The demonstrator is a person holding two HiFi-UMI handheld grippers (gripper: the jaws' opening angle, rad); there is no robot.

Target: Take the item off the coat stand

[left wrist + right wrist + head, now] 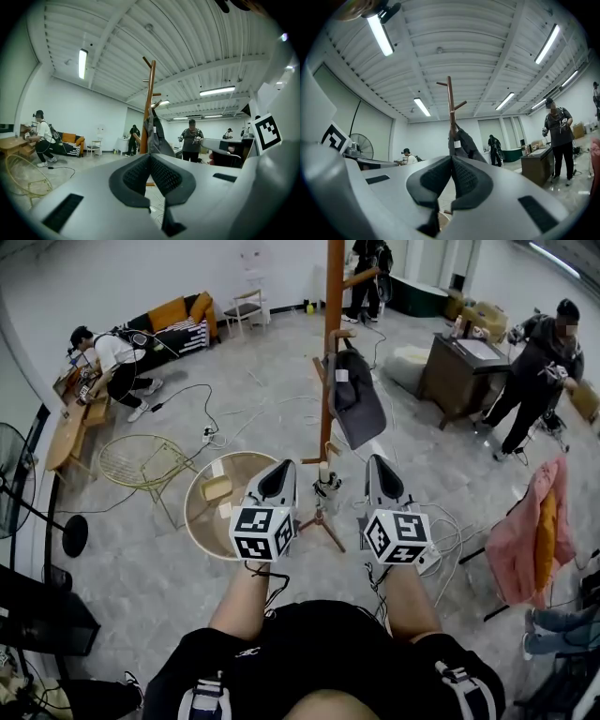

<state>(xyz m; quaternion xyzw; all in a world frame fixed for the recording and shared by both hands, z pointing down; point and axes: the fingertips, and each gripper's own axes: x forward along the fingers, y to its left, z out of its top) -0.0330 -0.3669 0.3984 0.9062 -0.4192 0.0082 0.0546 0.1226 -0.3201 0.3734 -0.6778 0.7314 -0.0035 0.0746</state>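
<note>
Left gripper (280,470) and right gripper (379,465) are held side by side, near the coat stand (333,324); both jaw pairs are pressed together, nothing gripped. The dark jacket (357,401) is hung from a peg partway up the stand's pole, untouched

coat stand (334,334): orange-brown wood
hanging garment (358,401): dark grey, white tag
left gripper (284,468): light grey, black pads, black-white marker cube
right gripper (378,463): same colours
wire chair (141,463): yellow-green
draped cloth (525,531): pink, orange inside
sofa (173,320): black, orange cushions

A yellow wire chair (141,463) stands beside a round table (202,518); a pink garment (520,540) hangs right.
</note>
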